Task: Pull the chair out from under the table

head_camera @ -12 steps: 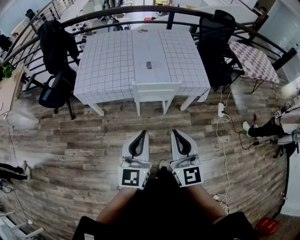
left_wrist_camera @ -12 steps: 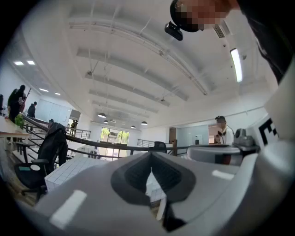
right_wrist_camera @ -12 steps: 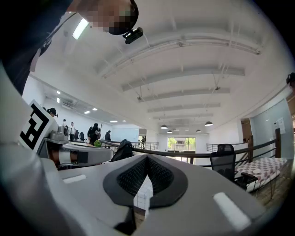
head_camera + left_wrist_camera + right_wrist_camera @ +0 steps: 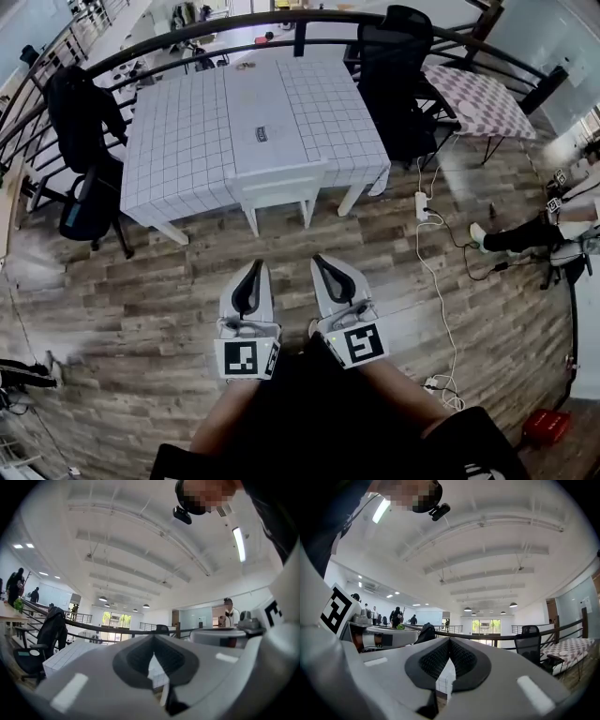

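White, rigid and probably light, the chair [image 4: 275, 186] sits tucked under the near edge of the grid-patterned table [image 4: 187, 141], at twelve o'clock from both grippers; its flat top rail looks the firmest hold. The left gripper [image 4: 253, 267] and right gripper [image 4: 321, 262] are clenched on nothing, well short of it

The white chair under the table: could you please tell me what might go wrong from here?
The left gripper and right gripper have shut jaws, short of the chair; they could only bump it. The checked tablecloth hanging beside it might snag. The nearby power strip could trip you.
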